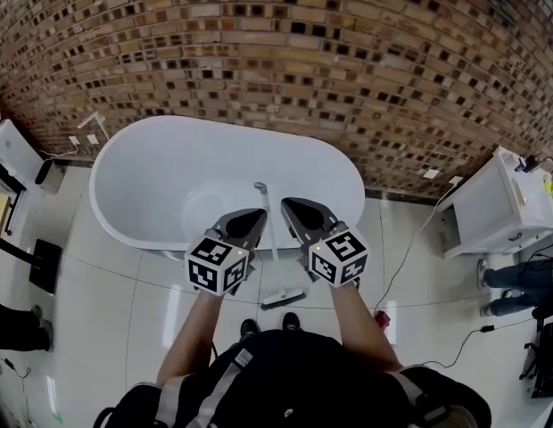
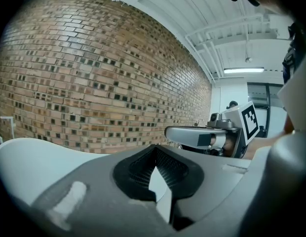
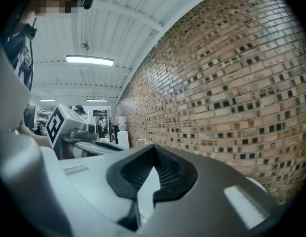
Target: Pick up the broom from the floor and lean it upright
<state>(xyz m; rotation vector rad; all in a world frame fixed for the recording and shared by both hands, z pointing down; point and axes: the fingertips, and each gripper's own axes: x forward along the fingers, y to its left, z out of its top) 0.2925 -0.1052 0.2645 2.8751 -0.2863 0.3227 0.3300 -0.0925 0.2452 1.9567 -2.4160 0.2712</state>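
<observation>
1. Left tongs (image 1: 254, 217) and right tongs (image 1: 293, 208) are both closed and empty. They sit on either side of the broom handle (image 1: 273, 261), near it but not touching. Risk: a sideways swing of either one could clip the handle and tip the broom over.
2. Person's shoes (image 1: 292, 321) are just near of the broom head (image 1: 284, 300). Risk: a step forward could kick the head out from under the handle.
3. The head sits on a glossy tiled floor (image 1: 107, 310). Risk: with little grip there, the head may slide toward the person and the handle would drop.
4. The handle seems to lean on the near rim of the bathtub (image 1: 125, 230), though the exact contact point is not clear. Risk: the rim is smooth and curved, so the handle could roll left or right along it, or fall into the tub.
5. Broom location: mid-scene, between the tongs, head on the floor on the near side, top end over the tub basin on the far side, well short of the brick wall (image 1: 259, 43).
6. Broom look: thin, straight, pale handle with a small greyish cap at the top. The head is low, narrow and light with a darker edge, and too small to make out bristles. It stands steep and close to upright, so the leaning looks about done.
</observation>
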